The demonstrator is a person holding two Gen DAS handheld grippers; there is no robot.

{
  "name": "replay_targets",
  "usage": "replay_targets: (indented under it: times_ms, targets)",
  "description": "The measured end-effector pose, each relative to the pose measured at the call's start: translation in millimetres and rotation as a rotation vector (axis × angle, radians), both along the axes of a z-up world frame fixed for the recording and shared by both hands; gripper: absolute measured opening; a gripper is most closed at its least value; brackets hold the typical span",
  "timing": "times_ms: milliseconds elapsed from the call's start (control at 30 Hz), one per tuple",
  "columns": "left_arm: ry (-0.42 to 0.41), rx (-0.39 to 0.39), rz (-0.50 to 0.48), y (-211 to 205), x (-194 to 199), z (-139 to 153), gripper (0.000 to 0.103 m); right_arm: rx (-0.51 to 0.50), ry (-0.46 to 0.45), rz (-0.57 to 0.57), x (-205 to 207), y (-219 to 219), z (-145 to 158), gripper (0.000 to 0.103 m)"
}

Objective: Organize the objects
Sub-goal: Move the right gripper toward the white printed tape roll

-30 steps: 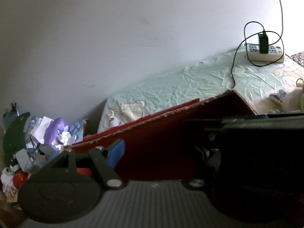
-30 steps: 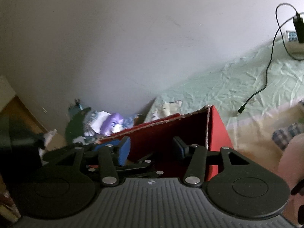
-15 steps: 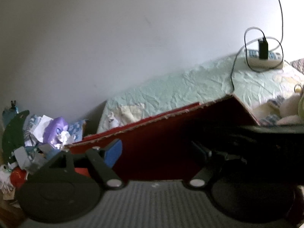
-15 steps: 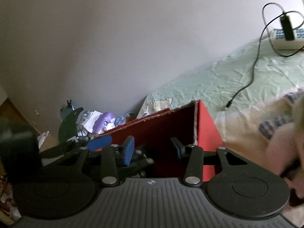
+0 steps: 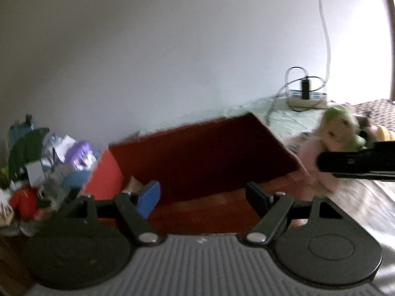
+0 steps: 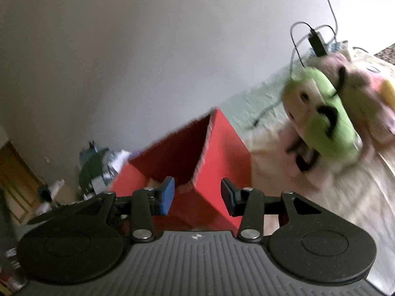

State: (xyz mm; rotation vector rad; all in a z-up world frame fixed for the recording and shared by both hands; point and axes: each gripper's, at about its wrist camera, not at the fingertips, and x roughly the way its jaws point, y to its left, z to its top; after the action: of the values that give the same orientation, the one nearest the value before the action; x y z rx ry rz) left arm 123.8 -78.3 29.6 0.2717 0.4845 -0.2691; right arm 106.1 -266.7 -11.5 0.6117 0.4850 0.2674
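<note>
Red box (image 6: 222,148), contents unclear.

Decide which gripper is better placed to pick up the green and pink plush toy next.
Right. The right gripper is open beside the plush toy; from the left gripper, open over the red box, the toy lies beyond the other tool.

Your way into the red box (image 6: 222,148) is open from above; plush toys (image 6: 328,118) crowd its right side.

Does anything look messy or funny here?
Yes. The plush toys lie loose on the bed, outside the red cardboard box. A jumble of clutter is heaped left of the box by the wall.
</note>
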Motion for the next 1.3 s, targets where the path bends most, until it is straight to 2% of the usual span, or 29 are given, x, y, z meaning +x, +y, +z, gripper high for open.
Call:
replay_targets:
  times_ms: [100,233,367,433,567,733,900,967,1000,1033,1100,1133,1300]
  targets:
    - [0.038,-0.033,-0.014,7.0,-20.9,-15.0,0.08,-0.01,0.041,0.022,-6.7,3.0,-12.4,0.046]
    - [0.126,-0.077,-0.049,9.0,-31.5,-34.5,0.072,-0.069,0.074,0.045,-9.2,15.5,-23.8,0.046]
    - [0.227,-0.111,-0.056,3.1,-24.8,-49.9,0.049,-0.116,0.084,0.037,-8.8,21.9,-31.4,0.046]
    - [0.257,-0.109,-0.051,-0.6,-20.3,-57.7,0.049,-0.114,0.1,0.033,-6.9,21.4,-37.9,0.046]
    - [0.263,-0.123,-0.051,-3.9,-19.7,-63.2,0.049,-0.129,0.13,0.025,-0.4,26.5,-50.1,0.044]
    - [0.263,-0.126,-0.037,-3.4,-11.7,-65.0,0.057,-0.163,0.143,0.031,6.1,34.6,-58.1,0.04]
    - [0.266,-0.126,-0.052,-3.9,-7.7,-65.9,0.059,-0.111,0.161,0.034,12.4,30.5,-65.8,0.039]
    - [0.271,-0.131,-0.073,-6.8,-6.3,-67.0,0.069,-0.081,0.158,0.05,12.5,27.1,-67.0,0.034]
    - [0.27,-0.13,-0.082,-7.9,-5.9,-67.9,0.072,-0.07,0.15,0.062,11.5,26.3,-66.7,0.026]
    - [0.264,-0.124,-0.087,-9.6,-6.5,-69.0,0.073,-0.068,0.145,0.068,10.1,25.3,-66.2,0.023]
    - [0.256,-0.112,-0.092,-11.8,-8.3,-71.0,0.07,-0.087,0.132,0.068,5.5,23.9,-64.0,0.017]
    - [0.264,-0.115,-0.099,-11.4,-8.7,-72.3,0.065,-0.094,0.127,0.069,3.8,22.9,-62.9,0.013]
    - [0.351,-0.208,-0.132,-3.1,-5.7,-79.3,0.054,-0.089,0.115,0.087,-8.4,17.7,-63.2,0.013]
